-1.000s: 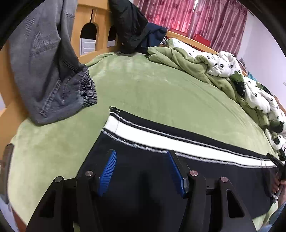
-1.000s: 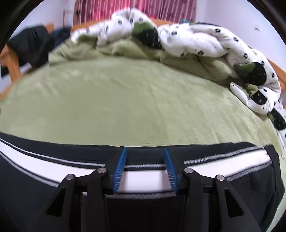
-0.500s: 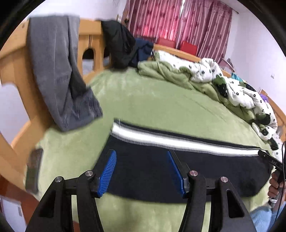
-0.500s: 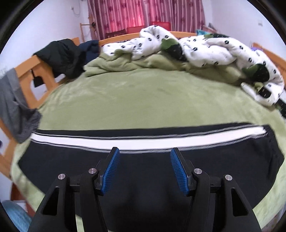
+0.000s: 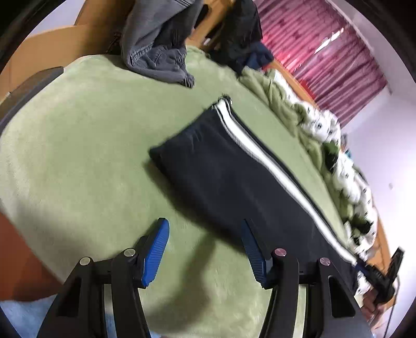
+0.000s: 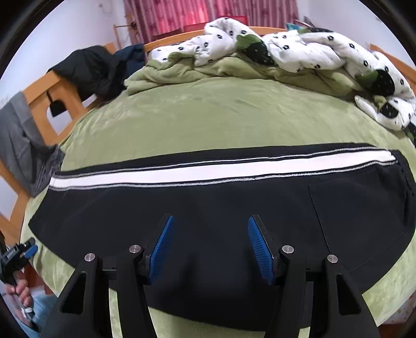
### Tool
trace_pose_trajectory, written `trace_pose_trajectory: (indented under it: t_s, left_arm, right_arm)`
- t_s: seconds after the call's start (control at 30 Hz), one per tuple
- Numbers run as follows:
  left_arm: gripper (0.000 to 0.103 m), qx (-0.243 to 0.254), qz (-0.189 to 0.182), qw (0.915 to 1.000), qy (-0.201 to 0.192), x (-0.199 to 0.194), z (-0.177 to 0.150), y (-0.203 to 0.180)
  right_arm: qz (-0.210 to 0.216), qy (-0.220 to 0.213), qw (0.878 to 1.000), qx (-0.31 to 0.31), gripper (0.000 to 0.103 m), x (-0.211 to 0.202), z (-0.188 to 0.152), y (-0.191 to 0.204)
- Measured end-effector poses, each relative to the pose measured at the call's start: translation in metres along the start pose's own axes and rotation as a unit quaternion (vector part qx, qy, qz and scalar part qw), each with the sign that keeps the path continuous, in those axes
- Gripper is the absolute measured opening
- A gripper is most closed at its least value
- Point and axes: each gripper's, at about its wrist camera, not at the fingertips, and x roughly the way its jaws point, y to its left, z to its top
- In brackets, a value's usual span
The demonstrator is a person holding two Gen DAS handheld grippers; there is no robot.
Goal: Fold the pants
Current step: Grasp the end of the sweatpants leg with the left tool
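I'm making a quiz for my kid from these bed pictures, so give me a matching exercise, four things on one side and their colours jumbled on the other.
Things:
1. pants
2. bed cover
3. curtains
4. gripper pads

Colours:
A. blue
B. green
C. black with a white stripe
D. dark red

Pairs: 1-C, 2-B, 3-D, 4-A

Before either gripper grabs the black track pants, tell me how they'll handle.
The black track pants lie limp and flat on the green blanket, so they are probably floppy and will sag from a pinch. The plush blanket may drag at them when they are pushed.
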Motion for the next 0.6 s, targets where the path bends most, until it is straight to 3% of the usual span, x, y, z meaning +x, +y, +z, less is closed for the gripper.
trace_pose_trajectory:
  t_s: [0.23, 0.37, 0.6]
  left_arm:
    - [0.047, 0.015, -0.001, 0.9998, -0.013, 0.036, 0.022, -0.003]
    - [0.035, -0.016, -0.003, 0.9997, -0.021, 0.049, 0.036, 0.0]
    - [0.026, -0.023, -0.007, 0.9996, -0.013, 0.049, 0.041, 0.004]
  right_arm:
    - [-0.045, 0.005, 0.999, -0.027, 0.058, 0.013, 0.002, 0.006]
    - [-0.05, 0.018, 0.998, -0.022, 0.058, 0.021, 0.005, 0.001]
    - [-0.042, 0.037, 0.998, 0.014, 0.055, 0.031, 0.009, -0.014]
